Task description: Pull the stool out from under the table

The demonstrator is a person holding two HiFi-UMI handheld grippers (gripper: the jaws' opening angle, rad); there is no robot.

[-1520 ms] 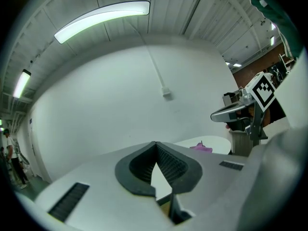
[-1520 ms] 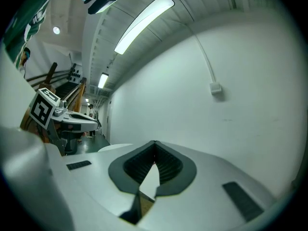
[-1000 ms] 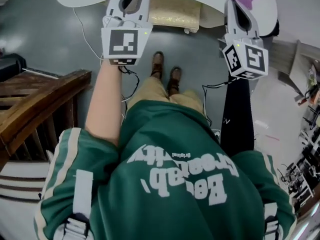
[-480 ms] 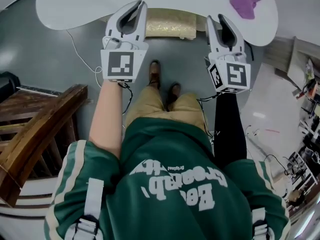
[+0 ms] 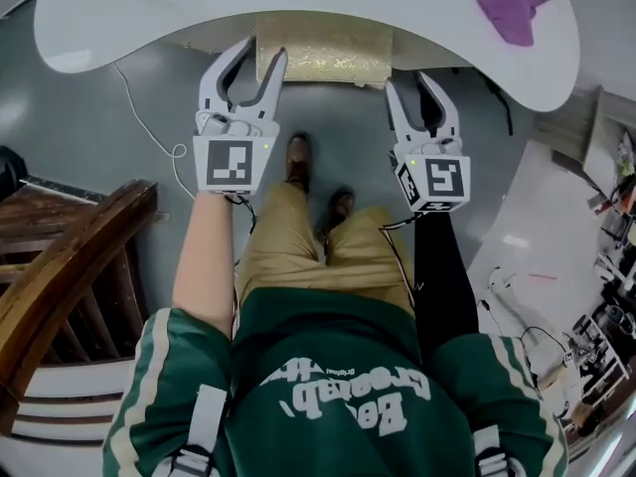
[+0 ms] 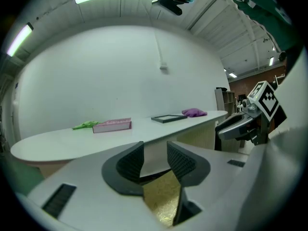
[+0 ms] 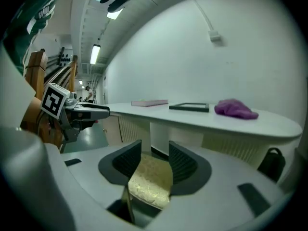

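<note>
Two grippers point at the gold-topped stool (image 5: 323,53), which the head view shows tucked under the near edge of the white table (image 5: 149,8). The left gripper (image 5: 261,50) is at the stool's left corner and the right gripper (image 5: 407,80) just off its right corner. In the left gripper view, the jaws have just been opening and stand half apart, with the seat's corner between them but not pressed. In the right gripper view, the jaws have likewise just been opening to a half-wide gap, with the gold seat between the pads but not gripped.

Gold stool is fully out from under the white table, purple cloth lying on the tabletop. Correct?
No: the stool sits partly under the table, whose edge covers its far side in the head view. The purple cloth is on the tabletop.
</note>
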